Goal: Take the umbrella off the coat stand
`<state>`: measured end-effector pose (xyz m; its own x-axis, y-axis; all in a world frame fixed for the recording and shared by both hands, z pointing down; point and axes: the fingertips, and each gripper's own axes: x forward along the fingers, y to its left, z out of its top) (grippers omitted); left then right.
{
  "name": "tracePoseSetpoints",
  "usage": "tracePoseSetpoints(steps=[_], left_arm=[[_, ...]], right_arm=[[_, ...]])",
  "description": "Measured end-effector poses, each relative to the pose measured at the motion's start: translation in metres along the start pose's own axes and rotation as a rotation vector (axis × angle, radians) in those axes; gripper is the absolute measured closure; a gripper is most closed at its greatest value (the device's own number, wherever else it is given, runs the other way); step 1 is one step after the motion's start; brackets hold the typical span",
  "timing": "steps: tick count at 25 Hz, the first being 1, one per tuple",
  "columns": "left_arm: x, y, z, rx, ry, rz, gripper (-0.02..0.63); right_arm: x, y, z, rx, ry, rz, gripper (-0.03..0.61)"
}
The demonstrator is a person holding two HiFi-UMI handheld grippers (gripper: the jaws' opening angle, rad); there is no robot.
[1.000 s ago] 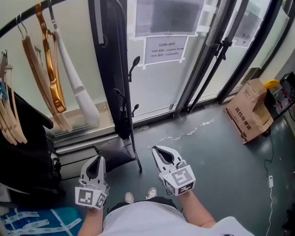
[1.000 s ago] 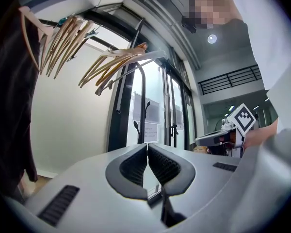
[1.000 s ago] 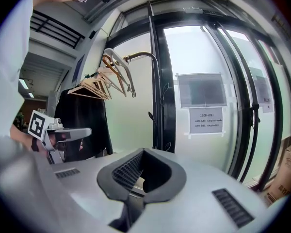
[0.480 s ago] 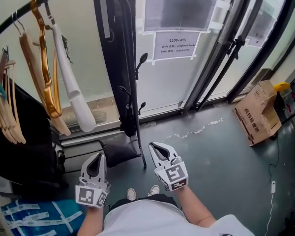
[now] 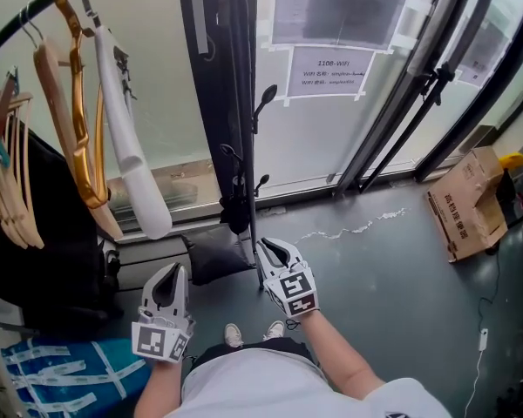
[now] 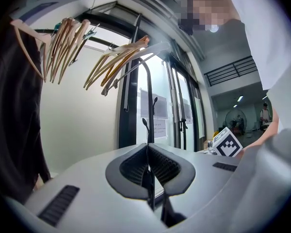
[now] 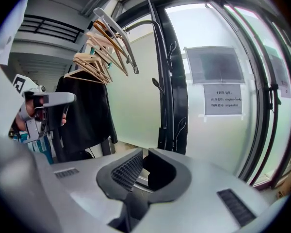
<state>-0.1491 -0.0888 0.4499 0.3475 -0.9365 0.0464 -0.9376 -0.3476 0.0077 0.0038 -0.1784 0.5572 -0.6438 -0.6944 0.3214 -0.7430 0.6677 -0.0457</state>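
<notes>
The black coat stand [image 5: 251,155] rises in front of the glass wall, with thin curved hooks along its pole. A small dark folded bundle [image 5: 235,213], apparently the umbrella, hangs low on it; it also shows in the right gripper view as the umbrella [image 7: 168,132]. My right gripper [image 5: 267,250] is shut and empty, its tips just below that bundle beside the pole. The right gripper [image 7: 144,157] points at the stand. My left gripper [image 5: 171,279] hangs shut and empty farther left, and the left gripper [image 6: 148,149] faces the pole [image 6: 149,106].
A clothes rail at left holds wooden hangers [image 5: 48,120], a white hanger [image 5: 131,155] and a black garment [image 5: 30,259]. A dark cushion [image 5: 211,257] lies at the stand's foot. A cardboard box [image 5: 471,207] stands at right. Slanted black poles [image 5: 418,85] lean on the glass.
My right gripper has moved down and forward to the left, closer to the stand's pole. The left gripper has stayed put. The head view has shifted so the stand sits more central.
</notes>
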Motion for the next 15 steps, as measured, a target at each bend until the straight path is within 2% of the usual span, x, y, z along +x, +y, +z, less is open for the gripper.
tracePoseSetpoints(steps=[3,6,15], left_arm=[[-0.005,0.005,-0.001,0.005,0.013,0.023,0.586],[-0.012,0.009,-0.003,0.013,0.029,0.047,0.586],[-0.035,0.027,-0.007,0.024,0.069,0.117,0.586]], right_arm=[[0.02,-0.005,-0.008,0.037,0.016,-0.01,0.552],[0.043,-0.01,-0.023,0.061,0.045,-0.017,0.471],[0.103,-0.015,-0.066,0.091,0.16,-0.031,0.408]])
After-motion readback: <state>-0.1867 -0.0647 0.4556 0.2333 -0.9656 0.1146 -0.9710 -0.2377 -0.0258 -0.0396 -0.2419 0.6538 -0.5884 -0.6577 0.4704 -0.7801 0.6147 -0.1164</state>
